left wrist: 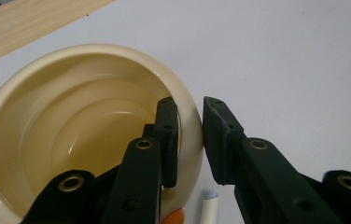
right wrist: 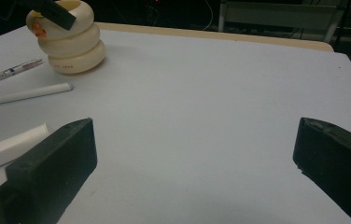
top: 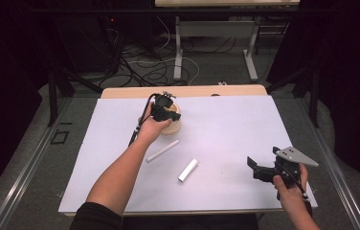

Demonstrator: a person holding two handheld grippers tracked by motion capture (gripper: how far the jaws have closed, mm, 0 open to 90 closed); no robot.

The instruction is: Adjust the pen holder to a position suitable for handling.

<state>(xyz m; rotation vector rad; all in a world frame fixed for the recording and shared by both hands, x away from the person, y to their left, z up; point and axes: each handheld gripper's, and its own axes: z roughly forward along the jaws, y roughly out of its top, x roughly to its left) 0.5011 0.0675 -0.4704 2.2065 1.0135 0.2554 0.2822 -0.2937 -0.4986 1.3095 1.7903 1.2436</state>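
Observation:
A cream pot (top: 173, 125) shaped like stacked rings stands at the back middle of the white sheet. My left gripper (top: 167, 114) comes down on it from above. In the left gripper view the gripper (left wrist: 190, 135) is shut on the pot's rim (left wrist: 190, 107), with one jaw inside the bowl and one outside. The pot (right wrist: 71, 44) carries a small orange mark (right wrist: 38, 29). My right gripper (top: 263, 159) hovers near the front right corner, and in the right gripper view it (right wrist: 190, 154) is wide open with nothing between its jaws.
A thin white stick (top: 162, 150) and a thicker white tube (top: 187, 169) lie on the white sheet (top: 226, 124) in front of the pot. A printed pen (right wrist: 8, 72) lies next to them. A wooden table edge (top: 183, 91) runs along the back.

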